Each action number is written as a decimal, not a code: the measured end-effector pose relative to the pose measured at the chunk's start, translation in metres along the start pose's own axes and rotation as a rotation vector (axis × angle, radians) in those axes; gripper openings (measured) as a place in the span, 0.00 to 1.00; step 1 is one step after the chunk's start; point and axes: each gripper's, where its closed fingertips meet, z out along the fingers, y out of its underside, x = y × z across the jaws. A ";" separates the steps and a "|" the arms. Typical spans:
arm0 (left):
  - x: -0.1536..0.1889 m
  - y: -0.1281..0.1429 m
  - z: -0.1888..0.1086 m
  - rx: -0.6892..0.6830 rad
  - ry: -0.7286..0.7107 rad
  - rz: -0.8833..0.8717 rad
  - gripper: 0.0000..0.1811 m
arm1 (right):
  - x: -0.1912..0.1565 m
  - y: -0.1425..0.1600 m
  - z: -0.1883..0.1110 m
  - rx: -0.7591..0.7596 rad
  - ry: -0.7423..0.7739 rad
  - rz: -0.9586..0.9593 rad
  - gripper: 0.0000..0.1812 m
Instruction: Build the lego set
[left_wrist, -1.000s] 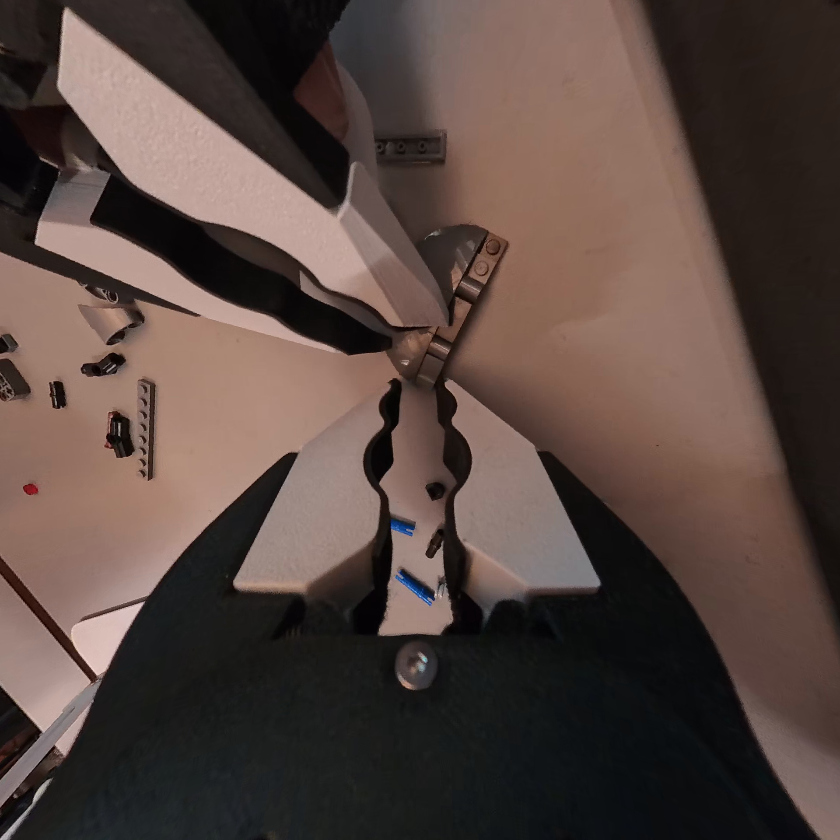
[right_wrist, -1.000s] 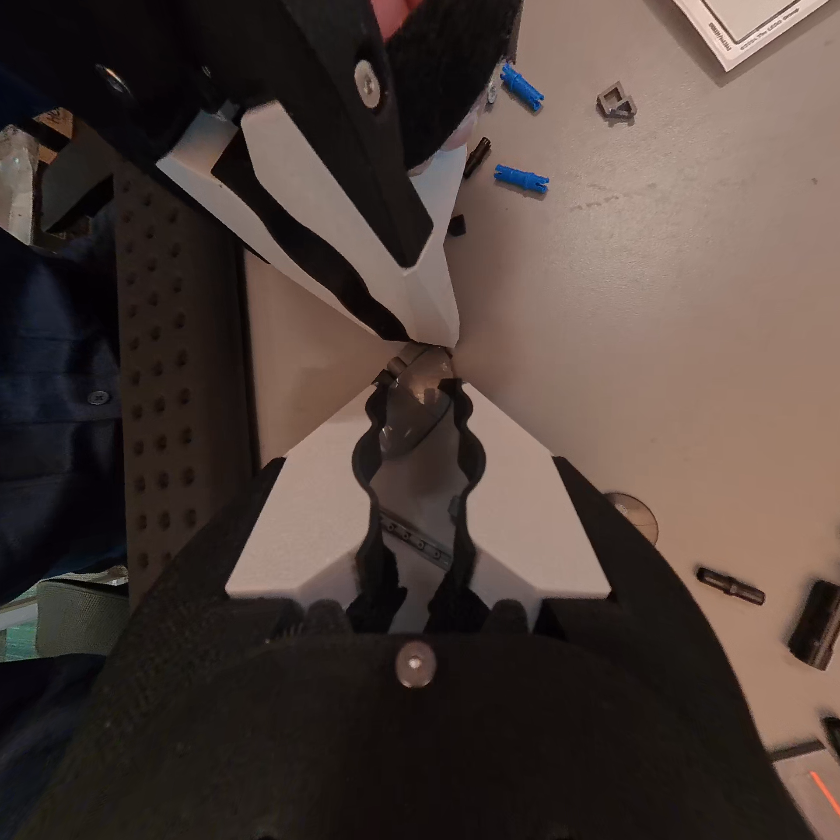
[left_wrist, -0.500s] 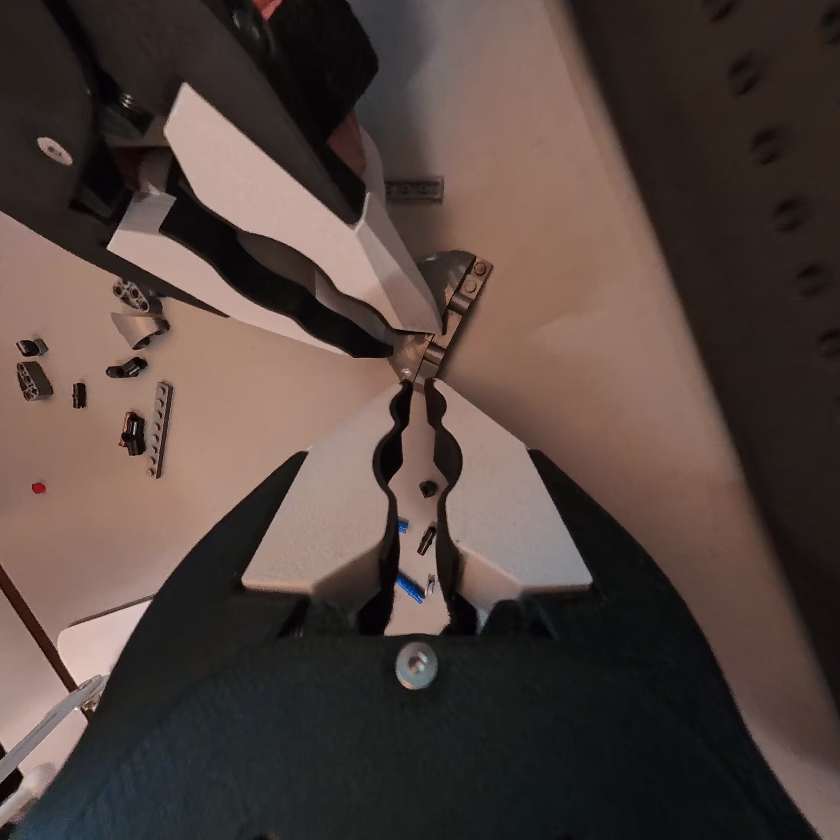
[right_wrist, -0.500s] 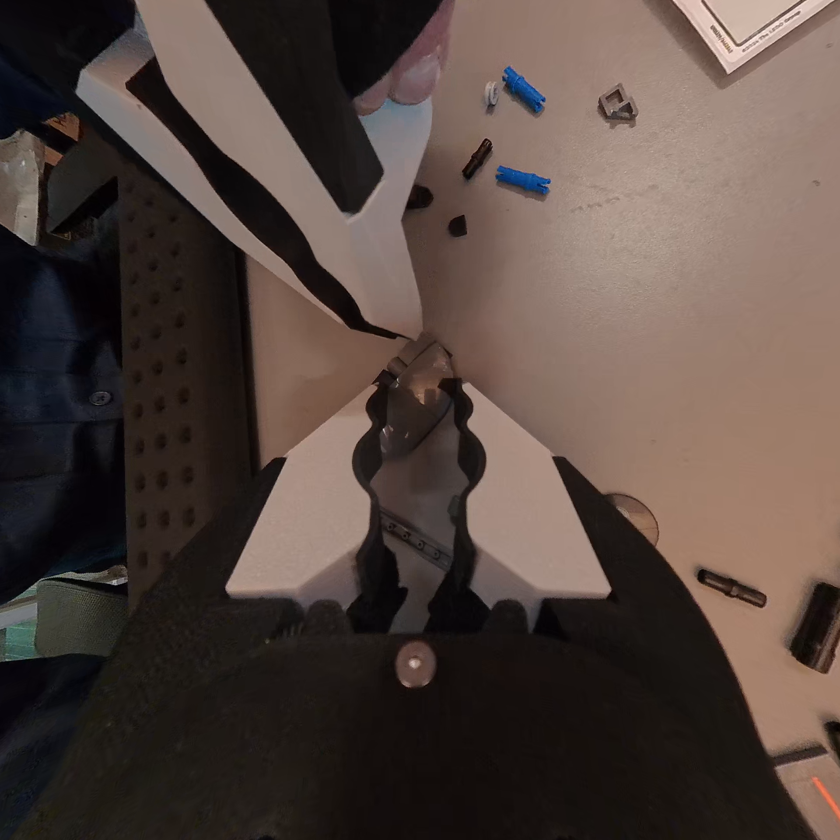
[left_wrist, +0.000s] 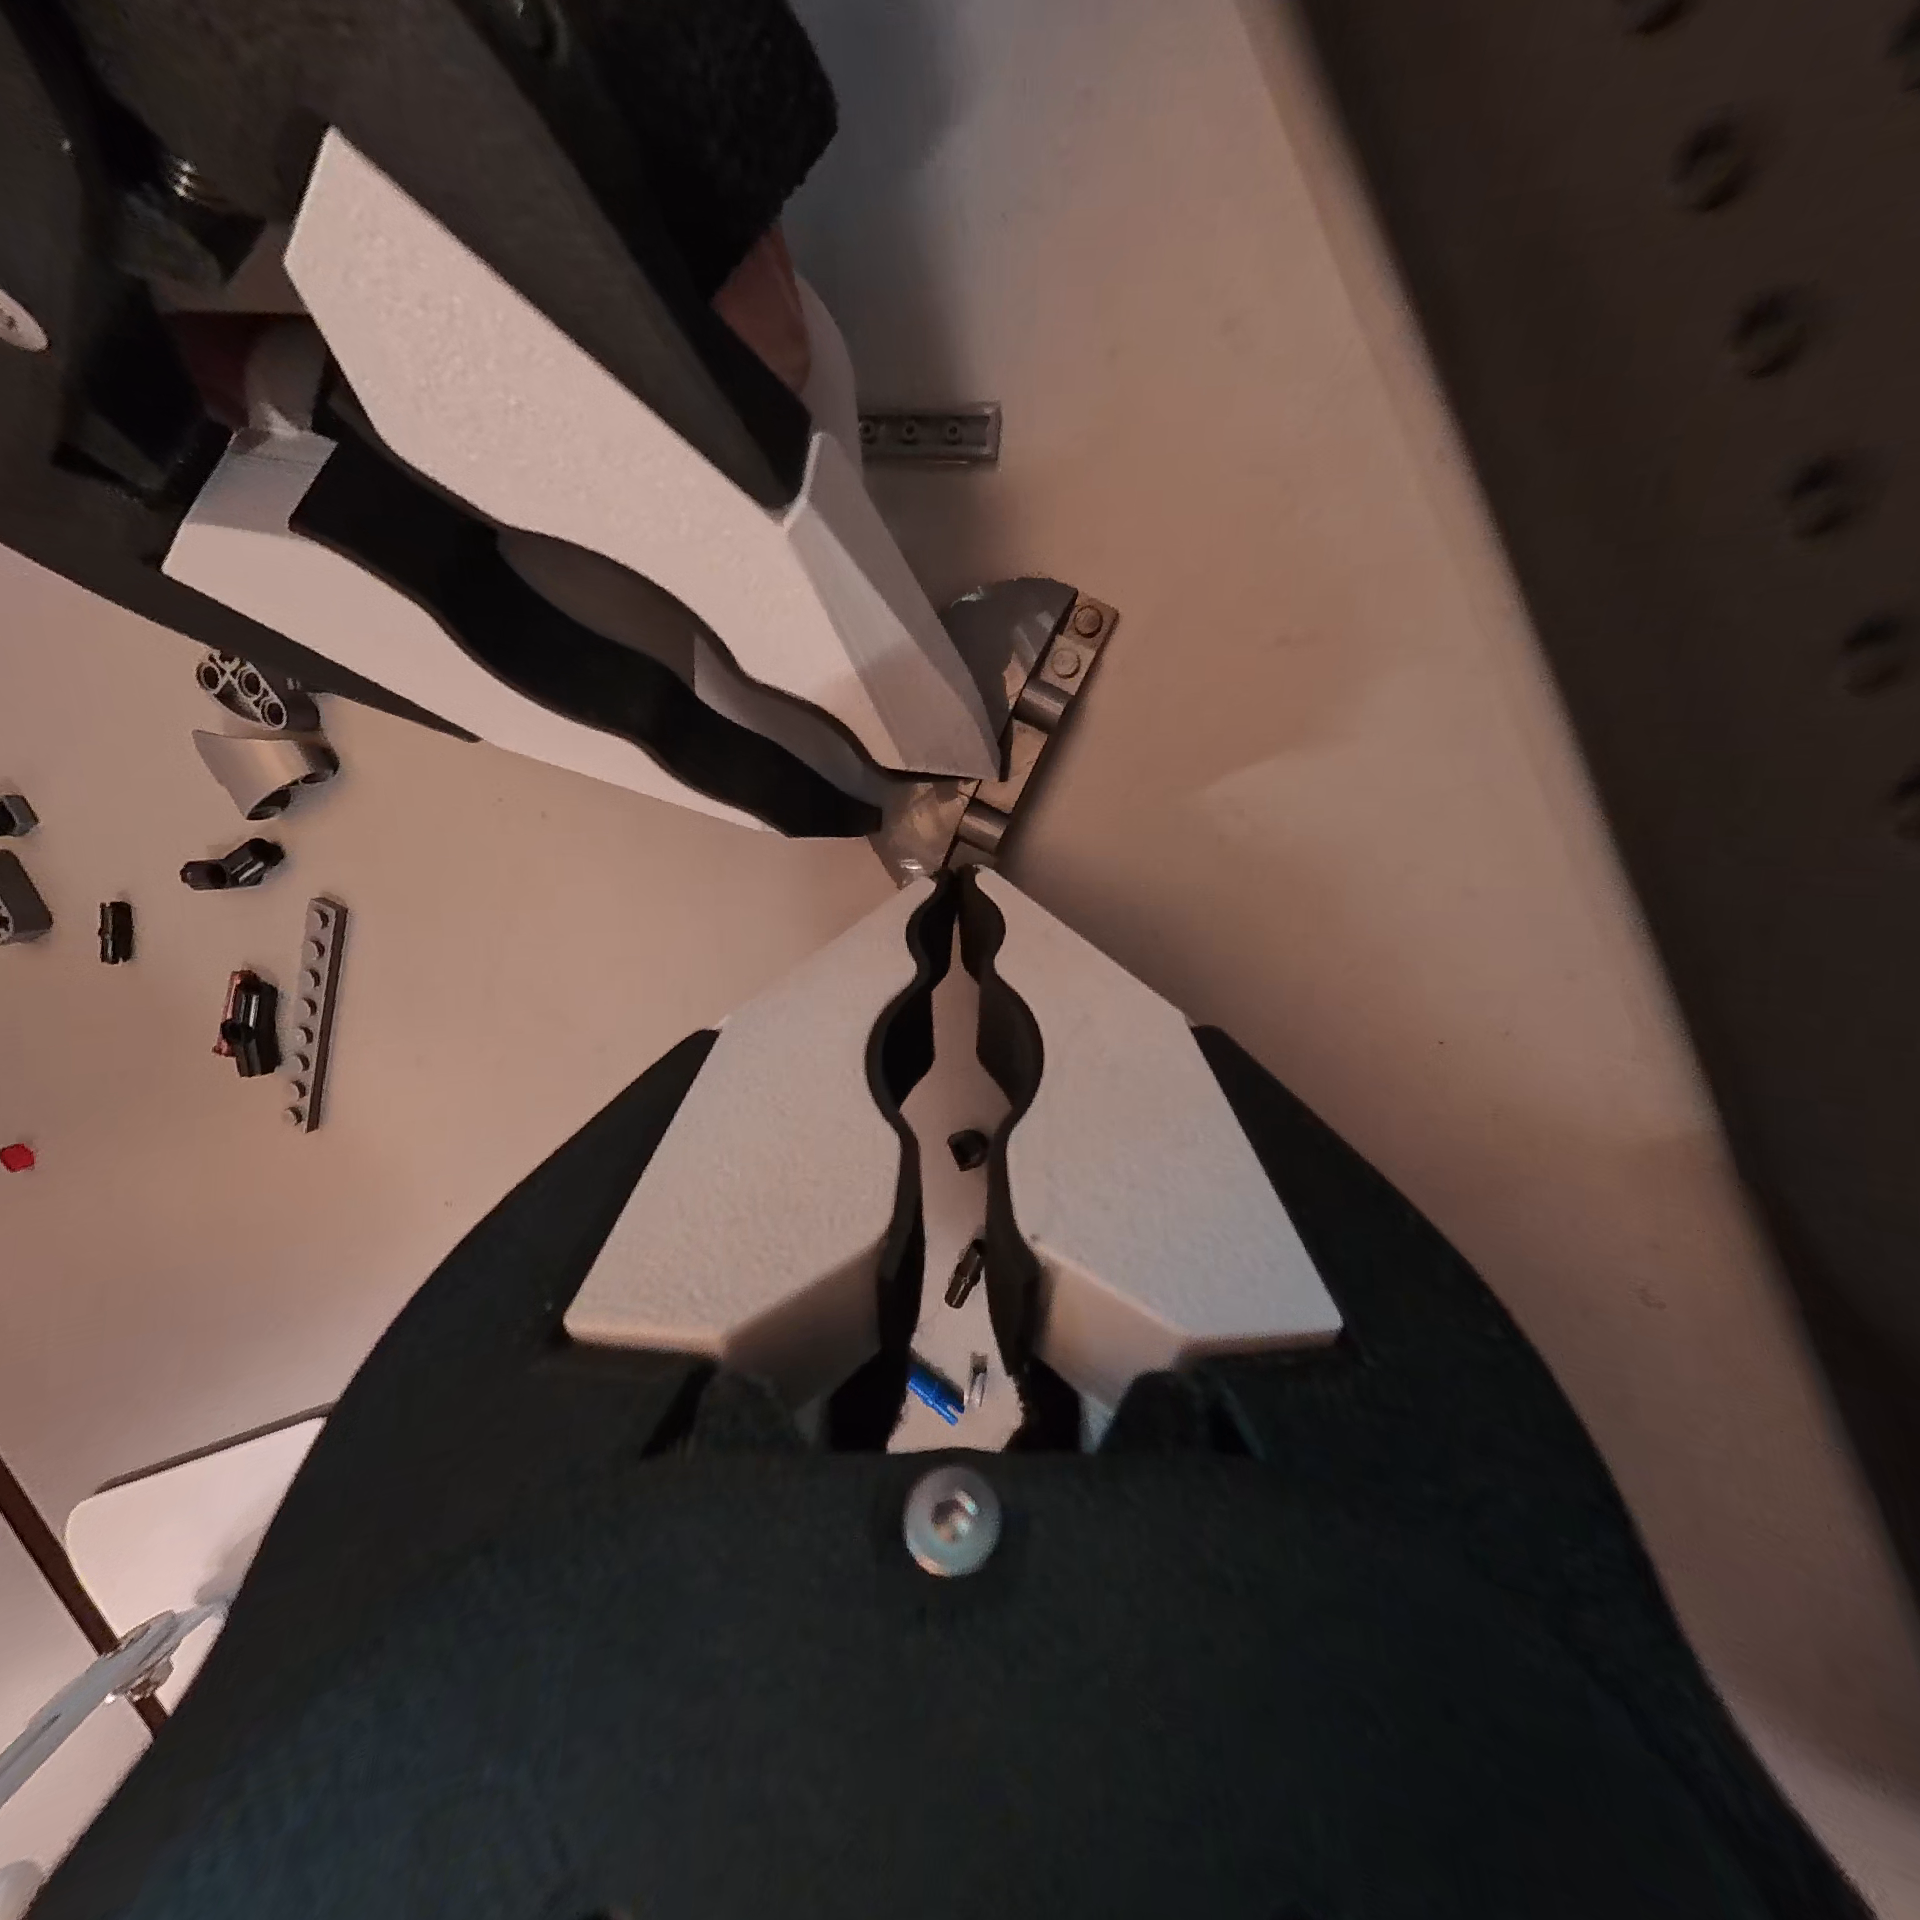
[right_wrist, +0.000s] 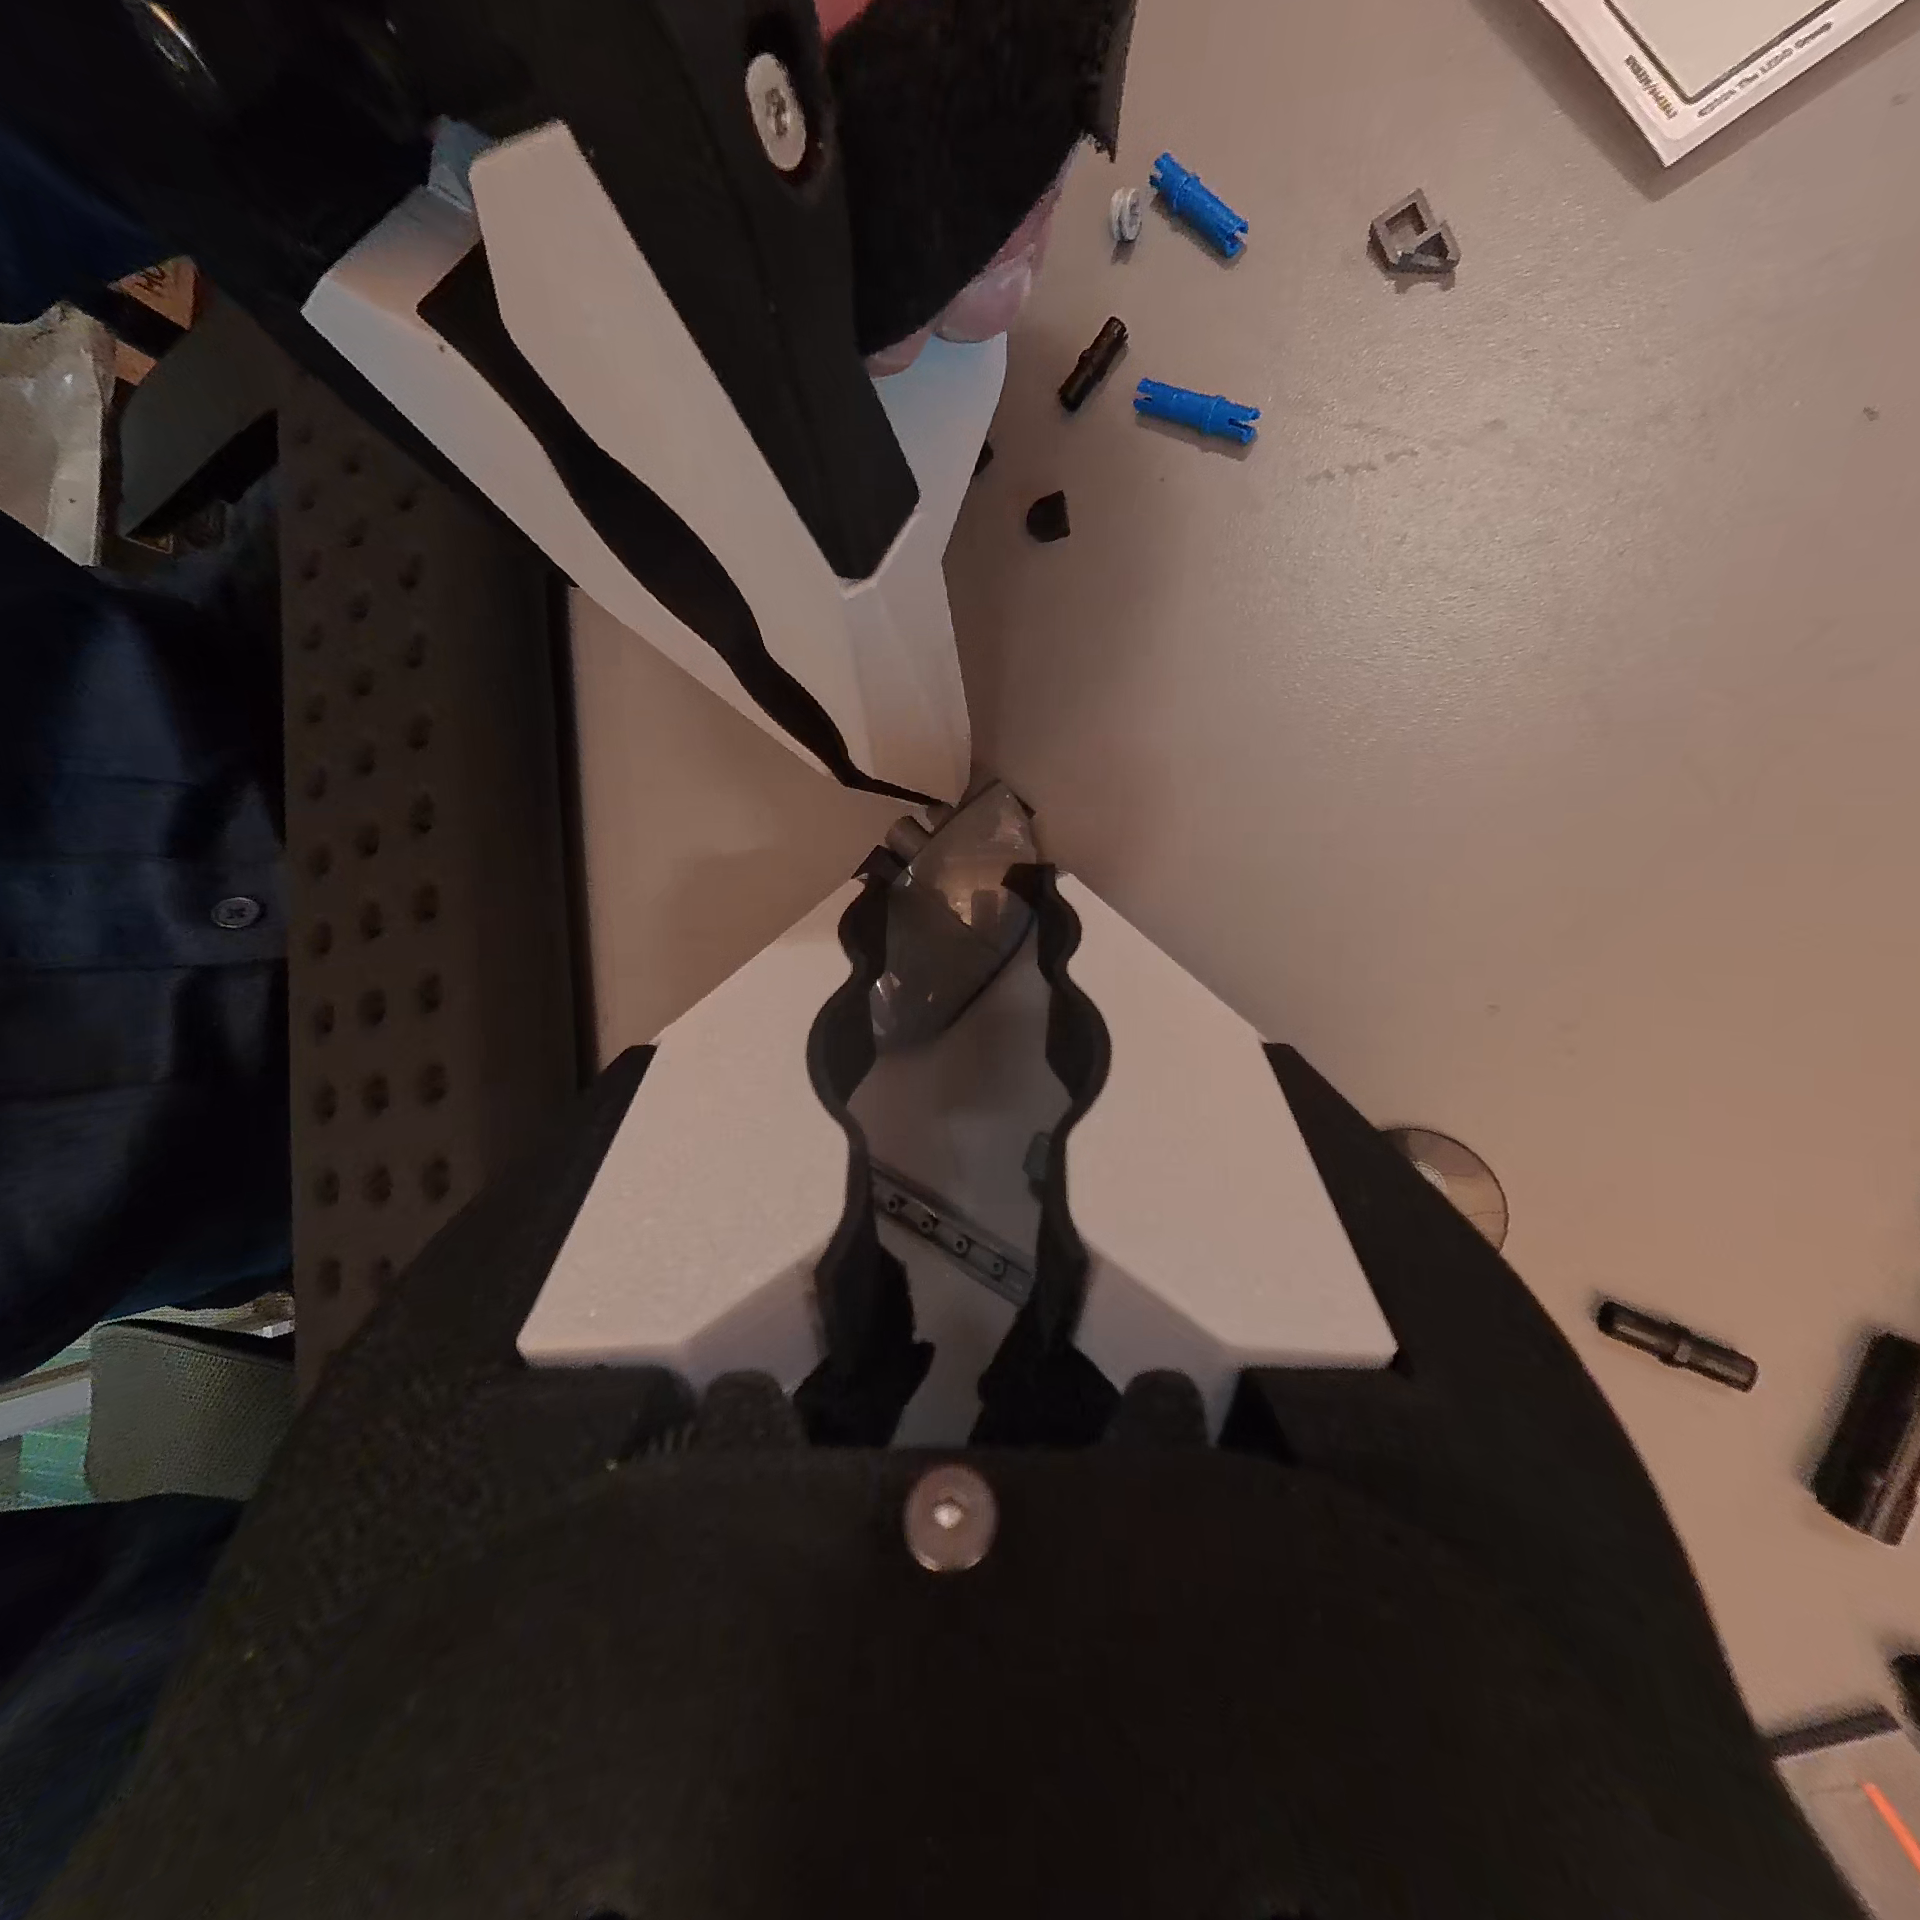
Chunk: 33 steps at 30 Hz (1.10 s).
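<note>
A small grey lego assembly (left_wrist: 1049, 665), a curved shell on a studded plate, hangs above the table. My right gripper (right_wrist: 956, 873) is shut on it; the curved shell (right_wrist: 951, 914) sits between its fingertips. In the left wrist view my right gripper (left_wrist: 925, 795) reaches in from the upper left. My left gripper (left_wrist: 951, 883) is shut, its tips right at the assembly's lower end. In the right wrist view my left gripper (right_wrist: 940, 795) comes in from the upper left and touches a small grey peg (right_wrist: 904, 831) on the assembly. I cannot tell whether it pinches anything.
Loose pieces lie on the table (right_wrist: 1455, 727): blue pins (right_wrist: 1195, 405), a black pin (right_wrist: 1091, 364), a grey bracket (right_wrist: 1413, 244), a long grey beam (left_wrist: 317, 1013), a curved grey panel (left_wrist: 260, 769), a grey plate (left_wrist: 930, 431). A booklet (right_wrist: 1714, 62) lies at the far right. A dark perforated mat (right_wrist: 364, 831) borders the table. Less than 4 cm separates the two grippers' tips.
My left gripper's jaws have closed from a narrow gap to shut at the assembly's lower end. It swung about in the right wrist view. My right gripper kept hold of the assembly.
</note>
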 end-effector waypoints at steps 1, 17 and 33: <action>0.000 0.000 0.000 0.001 0.000 -0.001 0.00 | 0.000 0.000 0.000 0.000 0.000 0.000 0.15; -0.005 0.001 0.002 0.009 -0.016 -0.021 0.00 | 0.000 0.000 0.000 0.005 -0.009 0.005 0.15; -0.003 -0.004 0.003 0.015 -0.044 -0.020 0.00 | -0.002 0.000 0.001 0.003 -0.029 0.013 0.14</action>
